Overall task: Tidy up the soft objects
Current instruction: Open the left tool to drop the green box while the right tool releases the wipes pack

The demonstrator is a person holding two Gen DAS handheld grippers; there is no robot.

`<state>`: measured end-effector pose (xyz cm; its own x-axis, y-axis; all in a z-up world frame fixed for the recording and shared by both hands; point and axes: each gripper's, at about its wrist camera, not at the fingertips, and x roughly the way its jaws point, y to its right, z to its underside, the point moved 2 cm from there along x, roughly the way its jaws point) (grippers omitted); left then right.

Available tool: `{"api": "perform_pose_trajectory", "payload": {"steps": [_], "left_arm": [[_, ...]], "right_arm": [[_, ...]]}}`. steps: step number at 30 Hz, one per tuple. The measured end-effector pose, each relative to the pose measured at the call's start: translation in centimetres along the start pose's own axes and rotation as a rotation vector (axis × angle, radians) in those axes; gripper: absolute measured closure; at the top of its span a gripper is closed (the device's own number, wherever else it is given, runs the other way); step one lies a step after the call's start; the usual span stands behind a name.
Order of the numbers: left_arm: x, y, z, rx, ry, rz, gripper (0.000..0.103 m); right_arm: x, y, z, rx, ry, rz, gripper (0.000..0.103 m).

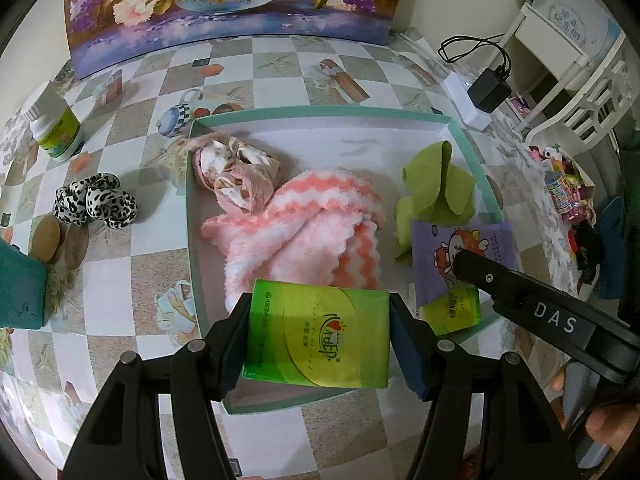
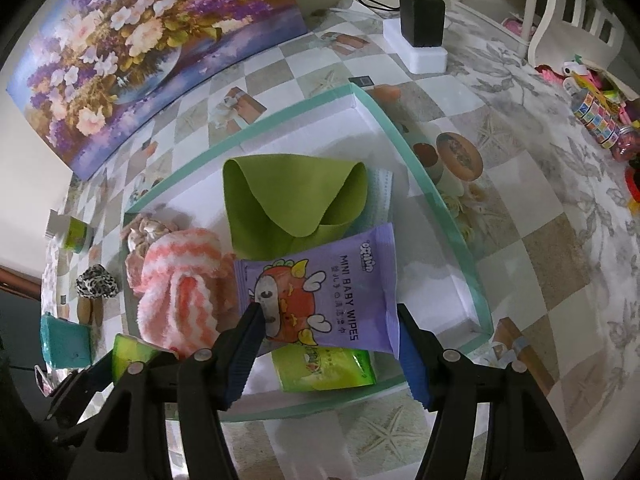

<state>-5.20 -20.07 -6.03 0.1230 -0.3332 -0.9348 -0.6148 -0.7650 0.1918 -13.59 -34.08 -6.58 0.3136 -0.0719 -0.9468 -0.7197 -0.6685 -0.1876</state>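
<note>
Left wrist: tissue pack [image 1: 318, 338] between left gripper [image 1: 320, 332] jaws (gripped).

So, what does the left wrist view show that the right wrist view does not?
Only the left wrist view: the left gripper clamping a green tissue pack, and a hand at the lower right. Only the right wrist view: the right gripper straddling the purple wipes pack, its print readable. Both: the box, pink towel, green cloth, leopard scrunchie.
</note>
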Motion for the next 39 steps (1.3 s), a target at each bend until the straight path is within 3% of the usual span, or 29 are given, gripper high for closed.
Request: {"api": "perform_pose_trajectory", "payload": {"steps": [4, 6, 14, 21, 24, 37, 39], "left_arm": [[-0.2, 0.0, -0.1, -0.006, 0.002, 0.015, 0.035], [-0.5, 0.0, -0.1, -0.007, 0.01, 0.022, 0.029], [-1.3, -0.9, -0.5, -0.043, 0.017, 0.015, 0.028], [-2.2, -3.6, -1.0, -0.143, 0.033, -0.011, 0.027], [-2.5, -5.7, -1.2, -0.214, 0.047, -0.05, 0.016], [-3.0, -11.7, -1.0, -0.409, 0.064, -0.114, 0.015], [-3.0, -12.0, -1.0, -0.415, 0.069, -0.125, 0.006]], "right_arm": [[0.1, 0.0, 0.0, 0.002, -0.005, 0.015, 0.029], [0.1, -0.1, 0.0, -0.003, -0.006, 0.023, 0.029], [-0.1, -0.2, 0.0, -0.012, -0.001, 0.044, 0.023], [-0.3, -0.2, -0.1, -0.01, 0.003, 0.057, 0.021], [-0.4, -0.3, 0.0, -0.019, 0.008, 0.068, 0.02], [-1.9, -2.0, -0.1, -0.087, 0.073, 0.127, 0.015], [-1.9, -2.2, -0.1, -0.097, 0.077, 0.137, 0.004]]}}
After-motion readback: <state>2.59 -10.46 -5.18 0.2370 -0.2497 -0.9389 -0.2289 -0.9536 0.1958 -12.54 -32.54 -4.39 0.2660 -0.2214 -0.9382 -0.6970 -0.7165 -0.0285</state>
